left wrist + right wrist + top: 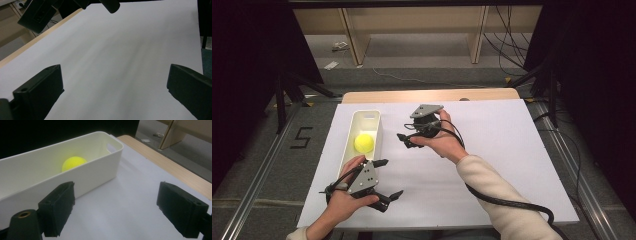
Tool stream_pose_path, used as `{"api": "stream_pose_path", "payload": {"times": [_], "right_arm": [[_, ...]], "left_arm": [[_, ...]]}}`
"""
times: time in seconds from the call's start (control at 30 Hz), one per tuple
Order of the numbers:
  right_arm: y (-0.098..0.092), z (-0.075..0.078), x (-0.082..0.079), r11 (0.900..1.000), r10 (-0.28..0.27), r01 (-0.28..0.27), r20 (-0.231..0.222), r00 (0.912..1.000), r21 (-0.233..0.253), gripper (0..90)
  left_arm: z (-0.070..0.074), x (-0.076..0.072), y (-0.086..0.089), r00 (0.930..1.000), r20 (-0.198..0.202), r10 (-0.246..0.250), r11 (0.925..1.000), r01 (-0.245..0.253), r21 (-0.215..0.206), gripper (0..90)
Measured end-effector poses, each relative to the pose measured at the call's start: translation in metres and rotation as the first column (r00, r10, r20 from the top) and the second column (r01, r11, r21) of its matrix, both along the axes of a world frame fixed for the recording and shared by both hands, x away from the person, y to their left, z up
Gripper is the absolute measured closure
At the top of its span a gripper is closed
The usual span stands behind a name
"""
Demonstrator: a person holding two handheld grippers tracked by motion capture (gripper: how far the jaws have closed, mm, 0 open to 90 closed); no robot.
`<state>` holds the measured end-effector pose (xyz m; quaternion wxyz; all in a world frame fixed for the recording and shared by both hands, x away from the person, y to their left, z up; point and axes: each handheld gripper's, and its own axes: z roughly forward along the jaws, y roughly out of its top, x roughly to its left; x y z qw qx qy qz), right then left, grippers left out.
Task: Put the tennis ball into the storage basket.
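Observation:
A yellow ball (364, 142) (73, 162) lies inside a long white bin (354, 125) (100, 173) on the left part of the white table sheet. My right gripper (405, 140) (116, 205) hovers just right of the bin, pointing at its side wall, open with nothing between its jaws. Near the table's front left, below the bin's near end, my left gripper (388, 178) (115, 82) is held wide open over bare sheet and points to the right. Nothing is gripped by either one.
The white sheet (492, 150) covers most of a wooden table whose far edge (432, 95) shows as a tan strip. Wooden furniture legs and cables stand on the floor beyond. The right gripper's cable (507, 202) trails along the person's right forearm.

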<state>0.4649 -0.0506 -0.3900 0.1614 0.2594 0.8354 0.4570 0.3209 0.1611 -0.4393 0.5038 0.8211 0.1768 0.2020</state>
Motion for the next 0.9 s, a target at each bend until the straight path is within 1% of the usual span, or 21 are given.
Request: {"api": "stream_pose_path", "payload": {"times": [0.1, 0.13, 0.27, 0.5, 0.53, 0.63, 0.67, 0.7, 0.73, 0.77, 0.8, 0.83, 0.9], "right_arm": [[-0.005, 0.000, -0.002, 1.000, -0.004, 0.004, -0.002, 1.0000, -0.001, 15.7], [-0.006, -0.001, -0.002, 1.000, -0.002, 0.002, 0.004, 1.0000, -0.003, 15.6], [-0.010, -0.002, -0.003, 1.000, -0.011, 0.011, -0.003, 0.9999, 0.000, 15.6], [-0.025, -0.003, -0.004, 0.999, -0.040, 0.040, -0.015, 0.9991, 0.012, 15.7], [-0.027, -0.004, -0.003, 0.999, -0.037, 0.037, -0.006, 0.9993, 0.012, 15.7], [-0.032, -0.005, -0.004, 0.999, -0.046, 0.046, -0.008, 0.9989, 0.013, 15.7], [-0.034, -0.006, -0.004, 0.999, -0.049, 0.049, -0.012, 0.9987, 0.015, 15.7], [-0.035, -0.006, -0.005, 0.998, -0.054, 0.054, -0.016, 0.9984, 0.015, 15.7], [-0.037, -0.007, -0.004, 0.999, -0.051, 0.051, -0.011, 0.9987, 0.014, 15.7], [-0.038, -0.007, -0.004, 0.998, -0.055, 0.055, -0.015, 0.9984, 0.011, 15.7], [-0.040, -0.008, -0.004, 0.998, -0.055, 0.056, -0.014, 0.9984, 0.012, 15.7], [-0.041, -0.008, -0.005, 0.998, -0.060, 0.061, -0.020, 0.9980, 0.012, 15.7], [-0.044, -0.008, -0.006, 0.998, -0.061, 0.062, -0.014, 0.9980, 0.016, 15.7]], "left_arm": [[0.000, 0.000, 0.000, 1.0000, 0.000, 0.001, 1.0000, -0.001, 0.000, 0.0], [0.000, 0.000, 0.000, 1.0000, 0.000, 0.000, 1.0000, 0.000, 0.000, 0.0], [0.000, 0.000, 0.000, 1.0000, -0.001, 0.000, 1.0000, 0.000, 0.000, 0.0], [-0.001, 0.000, -0.001, 1.0000, -0.003, -0.001, 1.0000, 0.001, 0.002, 0.0], [-0.001, 0.000, -0.001, 1.0000, -0.002, -0.001, 1.0000, 0.001, 0.003, 0.0], [-0.001, 0.000, -0.001, 1.0000, -0.002, -0.001, 1.0000, 0.001, 0.003, 0.0], [0.000, 0.001, 0.000, 0.9998, 0.020, -0.001, 1.0000, 0.001, 0.007, 0.0], [0.000, 0.001, 0.000, 0.9998, 0.020, -0.001, 1.0000, 0.001, 0.007, 0.0], [0.000, 0.002, 0.000, 0.9995, 0.029, -0.008, 0.9999, 0.008, 0.010, 0.0], [0.000, 0.002, 0.000, 0.9995, 0.029, -0.008, 0.9999, 0.008, 0.010, 0.0], [0.000, 0.001, -0.001, 0.9999, 0.009, -0.005, 1.0000, 0.005, 0.002, 0.0], [-0.001, 0.000, -0.001, 1.0000, 0.005, -0.005, 1.0000, 0.005, 0.001, 0.0], [-0.001, 0.000, -0.001, 1.0000, 0.003, -0.005, 1.0000, 0.005, 0.000, 0.0]]}}
